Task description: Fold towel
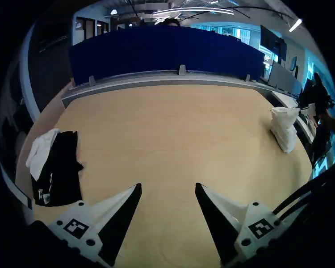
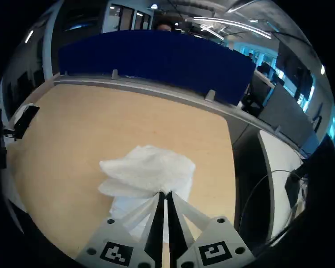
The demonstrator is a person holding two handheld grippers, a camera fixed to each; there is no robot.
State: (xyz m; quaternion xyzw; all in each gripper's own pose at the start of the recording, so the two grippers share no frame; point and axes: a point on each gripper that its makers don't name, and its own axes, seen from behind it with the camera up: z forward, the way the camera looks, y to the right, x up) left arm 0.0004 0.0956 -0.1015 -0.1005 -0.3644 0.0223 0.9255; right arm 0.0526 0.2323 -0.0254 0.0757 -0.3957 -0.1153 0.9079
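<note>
Right gripper view: the right claw (image 2: pixel 165 196) is pinched almost fully together, its two fingertips gripping a fold of a crumpled white cloth towel (image 2: pixel 149 172). The towel bunches up just ahead of the fingertips over a pale wooden counter (image 2: pixel 78 129), near that counter's right-hand edge. The tight pinch on one small fold looks meant to carry or drag the towel, not to spread it. Whether the towel hangs free or rests on the counter cannot be told.

Left gripper view: the left claw (image 1: pixel 167 190) is spread wide, holding nothing, with bare counter between its fingers. It is probably held open and low, ready to take a corner once the towel is brought to the middle. A pile of black and white cloth (image 1: pixel 56 165) lies at the counter's left edge, well apart from the claw. A white cloth bundle (image 1: pixel 284 128) sits at the far right edge; whether this is the same towel cannot be told. A deep blue fabric partition (image 1: pixel 167 53) runs along the back of the counter.

The folding seems barely begun: the towel is not yet laid flat.
</note>
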